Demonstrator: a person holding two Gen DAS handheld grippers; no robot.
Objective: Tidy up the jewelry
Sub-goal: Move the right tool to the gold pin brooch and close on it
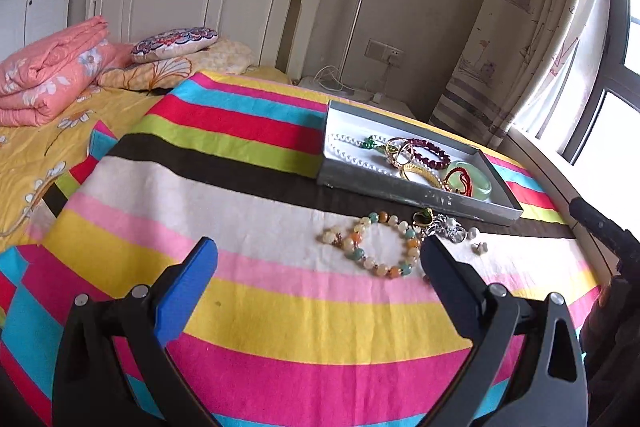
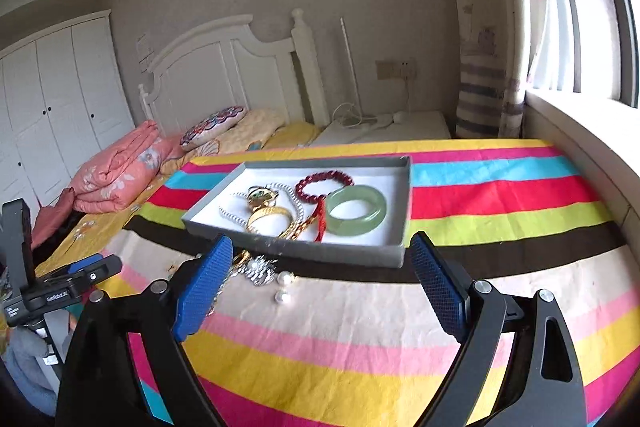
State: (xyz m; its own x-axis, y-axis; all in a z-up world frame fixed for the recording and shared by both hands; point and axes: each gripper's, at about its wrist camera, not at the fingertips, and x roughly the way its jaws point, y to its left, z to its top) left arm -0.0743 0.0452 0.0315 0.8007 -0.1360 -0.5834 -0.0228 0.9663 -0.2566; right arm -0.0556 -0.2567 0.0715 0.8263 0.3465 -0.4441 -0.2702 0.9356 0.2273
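A grey tray (image 2: pixel 296 249) (image 1: pixel 416 193) on the striped cloth holds a green jade bangle (image 2: pixel 356 214), a dark red bead bracelet (image 2: pixel 324 183), a gold bangle (image 2: pixel 269 218) and a pearl strand (image 1: pixel 352 147). In front of the tray lie a pastel bead bracelet (image 1: pixel 380 247), a silver brooch (image 2: pixel 260 269) and pearl earrings (image 2: pixel 283 287). My left gripper (image 1: pixel 318 269) is open above the cloth, just left of the bead bracelet. My right gripper (image 2: pixel 320 275) is open and empty, near the tray's front wall.
The striped cloth (image 1: pixel 280 307) covers a round table. A bed with a folded pink quilt (image 1: pixel 52 67) and pillows lies to the left. A curtain (image 1: pixel 520 27) and window sill (image 2: pixel 580 131) are on the right. The left gripper shows at the right view's left edge (image 2: pixel 92 269).
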